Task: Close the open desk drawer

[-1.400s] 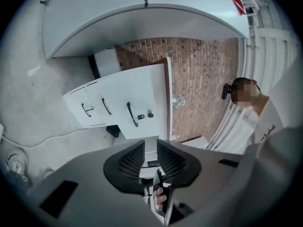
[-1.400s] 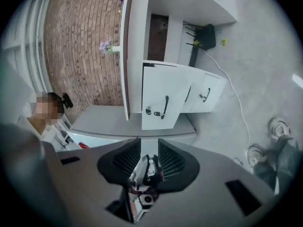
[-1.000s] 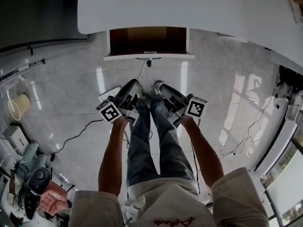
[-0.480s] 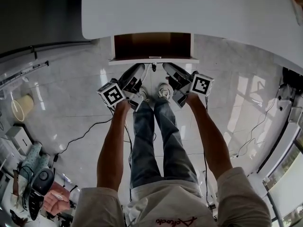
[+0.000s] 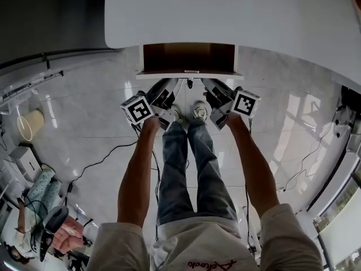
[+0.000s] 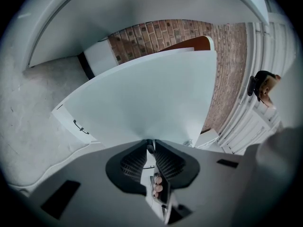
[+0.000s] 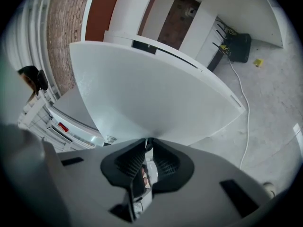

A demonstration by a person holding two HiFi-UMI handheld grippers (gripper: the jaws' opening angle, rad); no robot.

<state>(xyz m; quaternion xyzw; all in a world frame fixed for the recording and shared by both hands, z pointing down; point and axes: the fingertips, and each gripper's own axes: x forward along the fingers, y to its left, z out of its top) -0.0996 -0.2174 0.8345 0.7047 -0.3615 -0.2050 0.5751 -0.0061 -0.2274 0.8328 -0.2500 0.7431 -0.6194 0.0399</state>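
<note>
The desk drawer [image 5: 189, 73] stands pulled out from under the white desk [image 5: 225, 10], its brown inside [image 5: 189, 56] showing. Both grippers are at its white front panel. My left gripper [image 5: 169, 89] is at the panel's left half and my right gripper [image 5: 211, 89] at its right half. In the left gripper view the panel [image 6: 142, 98] fills the middle, and the left gripper [image 6: 150, 143] tips are against it. Its jaws are closing, all but together, with nothing between them. The right gripper [image 7: 147, 143] likewise meets the panel [image 7: 156, 93], its jaws closing on nothing.
A small dark piece [image 5: 190, 83] hangs under the drawer front. The person's shoes [image 5: 199, 110] stand just below it. Cables [image 5: 101, 160] trail over the glossy floor. A black box [image 7: 239, 46] sits under the desk. A pale bucket [image 5: 28, 123] stands far left.
Both grippers have moved forward, from above the shoes up to the drawer's front panel. The person has stepped closer to the desk.
</note>
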